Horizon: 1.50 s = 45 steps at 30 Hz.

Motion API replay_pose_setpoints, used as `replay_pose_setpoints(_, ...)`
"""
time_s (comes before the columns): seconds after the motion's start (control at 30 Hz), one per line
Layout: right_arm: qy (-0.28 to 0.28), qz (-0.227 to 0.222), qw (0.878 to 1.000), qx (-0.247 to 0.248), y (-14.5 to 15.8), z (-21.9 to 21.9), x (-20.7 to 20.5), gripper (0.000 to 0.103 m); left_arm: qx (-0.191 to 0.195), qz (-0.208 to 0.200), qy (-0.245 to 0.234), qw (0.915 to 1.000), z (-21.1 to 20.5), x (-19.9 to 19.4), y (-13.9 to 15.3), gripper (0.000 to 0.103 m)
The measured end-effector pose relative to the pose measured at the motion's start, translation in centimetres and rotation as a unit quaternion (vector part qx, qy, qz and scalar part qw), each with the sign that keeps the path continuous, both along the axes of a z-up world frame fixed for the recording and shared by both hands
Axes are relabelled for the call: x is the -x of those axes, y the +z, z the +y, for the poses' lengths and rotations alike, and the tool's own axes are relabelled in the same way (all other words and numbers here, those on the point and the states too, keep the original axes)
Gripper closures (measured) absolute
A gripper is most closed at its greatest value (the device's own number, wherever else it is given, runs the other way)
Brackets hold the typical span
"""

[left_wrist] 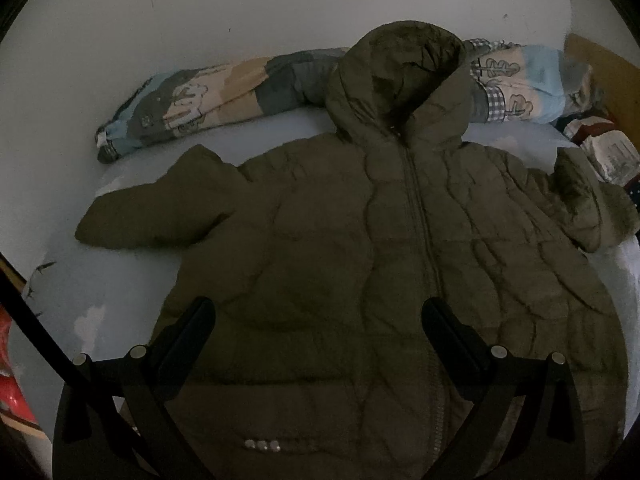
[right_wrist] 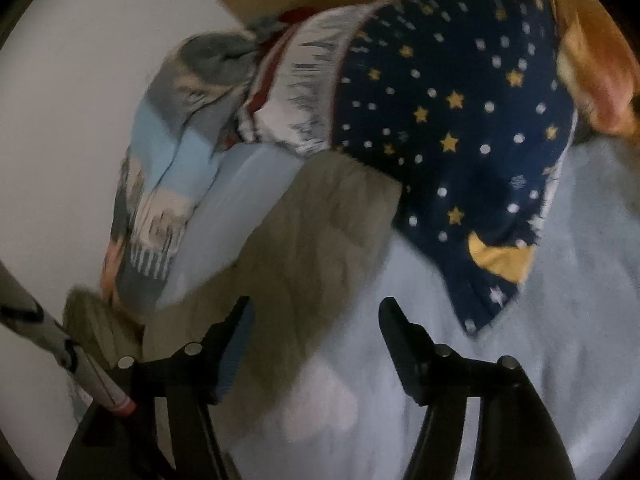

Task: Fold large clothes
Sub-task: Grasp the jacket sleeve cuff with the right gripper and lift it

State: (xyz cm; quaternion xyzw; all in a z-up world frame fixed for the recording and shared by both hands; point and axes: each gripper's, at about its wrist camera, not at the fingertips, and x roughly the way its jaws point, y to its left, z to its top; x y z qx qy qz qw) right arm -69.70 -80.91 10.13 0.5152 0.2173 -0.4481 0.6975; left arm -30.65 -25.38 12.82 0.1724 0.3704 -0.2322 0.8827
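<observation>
An olive green quilted hooded jacket lies flat and face up on a pale blue bed sheet, zipper closed, hood at the far end, both sleeves spread out. My left gripper is open and empty, hovering above the jacket's lower front. In the right wrist view, the jacket's right sleeve lies on the sheet. My right gripper is open and empty just above the sleeve's near end, its left finger over the fabric. This view is blurred.
A rolled patterned quilt lies along the wall behind the hood. A navy star-print blanket and other bedding are piled beyond the sleeve. A white wall bounds the far side. A red object sits at the left edge.
</observation>
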Motion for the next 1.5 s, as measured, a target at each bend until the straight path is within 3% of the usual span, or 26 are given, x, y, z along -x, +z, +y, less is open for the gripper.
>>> replay_pose_setpoints(0.17,-0.028,-0.017,0.999,-0.007,-2.3,-3.9,0.1,0.046,-0.007,-0.015,-0.002,0.9999,0.1,0.0,-0.5,0.000)
replay_pose_setpoints(0.37,-0.054,-0.008,0.998,-0.032,-6.1,-6.4,0.2,0.049,-0.011,-0.008,-0.007,0.9999,-0.3,-0.4,-0.7,0.000)
replay_pose_setpoints(0.43,-0.059,-0.007,0.998,-0.032,-7.2,-6.8,0.0,0.057,-0.016,-0.009,-0.010,0.9998,-0.5,-0.3,-0.9,0.000)
replay_pose_setpoints(0.5,-0.058,-0.013,0.998,-0.024,-7.8,-7.1,-0.3,0.078,-0.021,-0.010,-0.013,0.9996,-0.7,-0.2,-1.1,0.000)
replay_pose_setpoints(0.57,-0.050,-0.005,0.999,-0.010,-7.3,-7.1,-0.7,0.086,-0.020,-0.010,-0.015,0.9996,-0.8,-0.1,-1.0,0.000)
replay_pose_setpoints(0.73,-0.053,-0.016,0.997,0.062,-1.8,-5.2,-0.3,0.088,-0.004,-0.007,-0.016,0.9998,0.1,0.0,-0.4,0.000)
replay_pose_setpoints(1.0,-0.028,-0.039,0.988,0.144,11.3,-0.5,0.6,0.088,0.019,-0.006,-0.014,0.9997,1.2,0.4,1.0,0.000)
replay_pose_setpoints(1.3,0.051,-0.062,0.978,0.194,21.9,7.7,-5.6,0.088,0.046,-0.010,0.001,0.9989,4.4,-0.4,3.1,0.000)
replay_pose_setpoints(1.5,0.139,-0.088,0.963,0.211,25.3,15.6,-12.0,0.088,0.074,0.002,0.024,0.9969,7.0,-1.9,4.4,0.000)
